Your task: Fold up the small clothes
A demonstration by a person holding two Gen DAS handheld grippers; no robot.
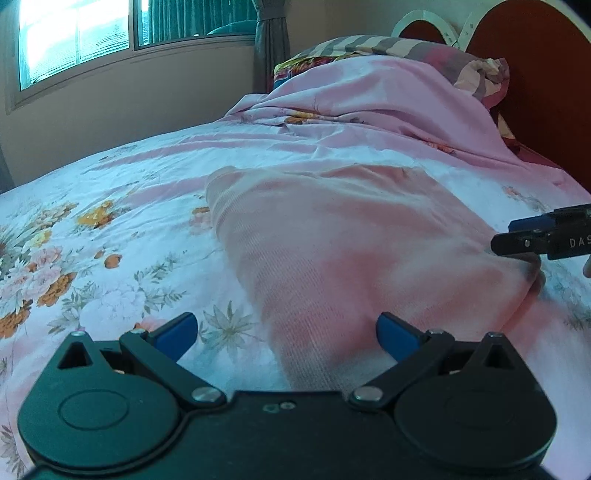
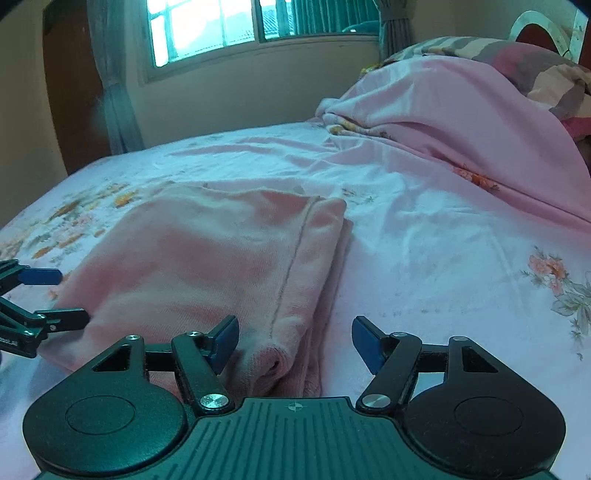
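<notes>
A pink knitted garment lies folded flat on the flowered bed sheet. My left gripper is open wide at its near left end, and the cloth's edge runs between the blue pads without being pinched. In the right wrist view the same garment shows a seam and stacked layers along its right side. My right gripper is open around the near right corner, its right pad off the cloth. Each gripper appears in the other's view: the right gripper, the left gripper.
A bunched pink duvet and a striped pillow lie at the head of the bed by the red headboard. A window with a curtain is on the far wall. Bare sheet stretches right of the garment.
</notes>
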